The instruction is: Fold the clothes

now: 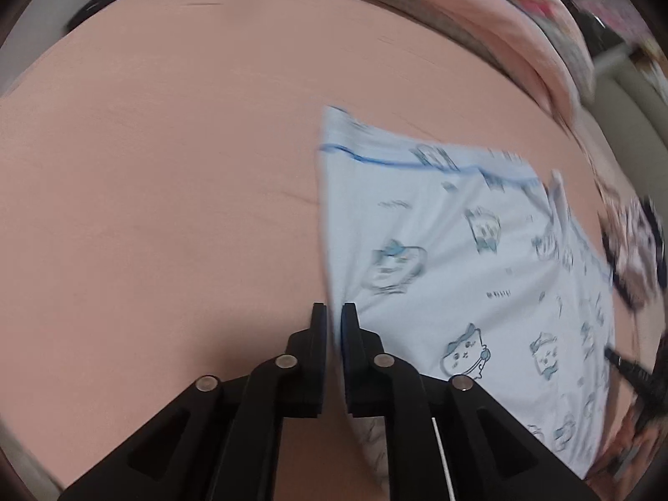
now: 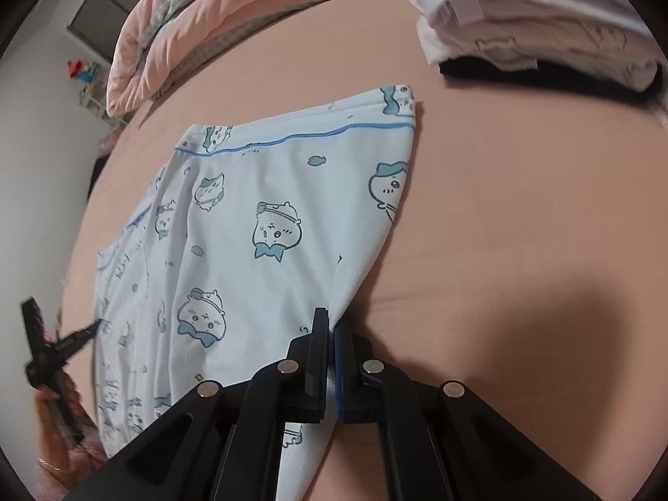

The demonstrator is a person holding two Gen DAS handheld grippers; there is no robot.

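A pale blue pyjama garment (image 1: 459,259) (image 2: 259,192) with cartoon prints and blue piping lies spread on a pink bedsheet (image 1: 167,167) (image 2: 522,208). In the left wrist view, which is motion-blurred, my left gripper (image 1: 332,313) is shut on the garment's left edge. The same gripper (image 2: 94,326) shows in the right wrist view at the cloth's left side, held by a hand (image 2: 54,430). My right gripper (image 2: 332,321) is shut on the right edge, and the fabric bunches into its jaws and lifts slightly there.
A rolled pink quilt (image 1: 480,8) (image 2: 188,21) lies along the far side of the bed. A stack of folded white and black clothes (image 2: 522,21) sits at the back right. Bare sheet stretches to the right of the garment.
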